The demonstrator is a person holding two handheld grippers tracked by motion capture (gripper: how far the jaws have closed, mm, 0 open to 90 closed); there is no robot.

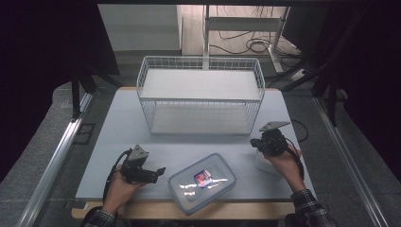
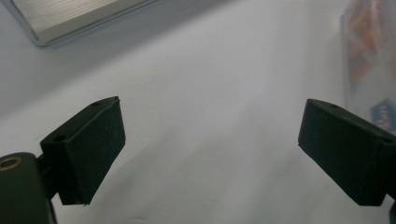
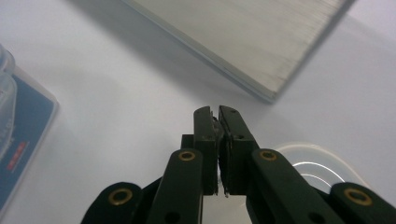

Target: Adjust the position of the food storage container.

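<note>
On the pale grey table (image 1: 118, 123), a clear rectangular plastic food container with a snap-on lid (image 1: 202, 182) and a blue-and-red label showing through it lies near the front edge, between the two hands and nearer the left one. Its long axis runs from about eight o'clock to two o'clock in the high view. The left gripper (image 1: 158, 172) rests just beside the container's left end, which lies at roughly three o'clock from it; its jaws point that way and stand wide apart with nothing between them, as the left gripper view shows, where the container (image 2: 369, 60) sits at the right edge. The right gripper (image 1: 257, 143) sits at the table's right side, its jaws pressed together on nothing, with a translucent round plastic lid or dish (image 3: 322, 165) under it. From there the container lies at about eight o'clock. The white wire shelf rack (image 1: 200, 94) stands at twelve o'clock, well behind. By my reading, the left gripper is the better placed to take the container's short end.
</note>
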